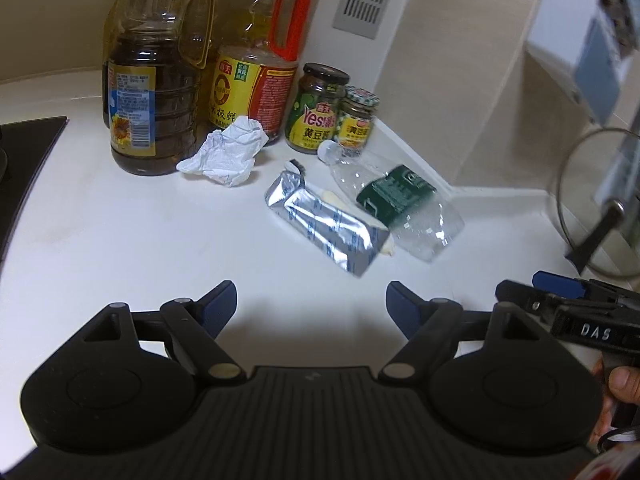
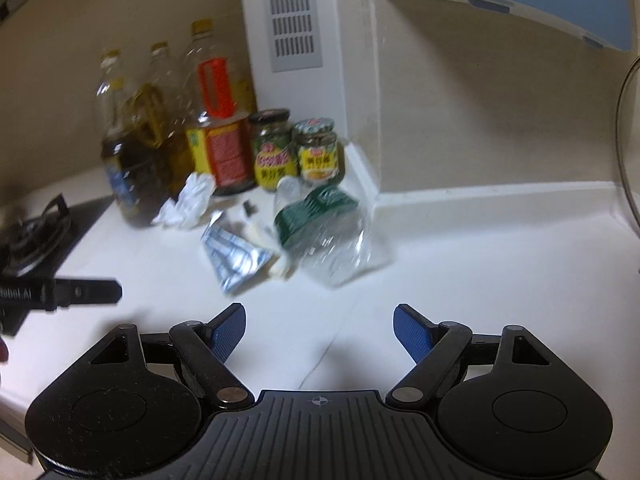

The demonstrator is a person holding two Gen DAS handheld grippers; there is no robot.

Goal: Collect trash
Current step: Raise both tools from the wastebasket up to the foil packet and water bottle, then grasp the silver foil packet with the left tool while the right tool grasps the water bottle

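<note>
Left wrist view shows the left gripper (image 1: 312, 304) spread wide over bare white counter (image 1: 120, 232), short of the foil pouch (image 1: 328, 220), crushed bottle (image 1: 400, 208) and crumpled tissue (image 1: 224, 156); right wrist view shows the right gripper (image 2: 319, 330) equally wide, open countertop stretching rightward toward the wall edge.

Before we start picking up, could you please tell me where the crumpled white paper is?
The crumpled white paper lies on the white counter in front of the oil bottles, left of the silver foil packet in both wrist views.

Black ribbed left gripper (image 1: 312, 304), blue pads (image 1: 404, 308); right gripper (image 2: 319, 326) apparently identical.
</note>
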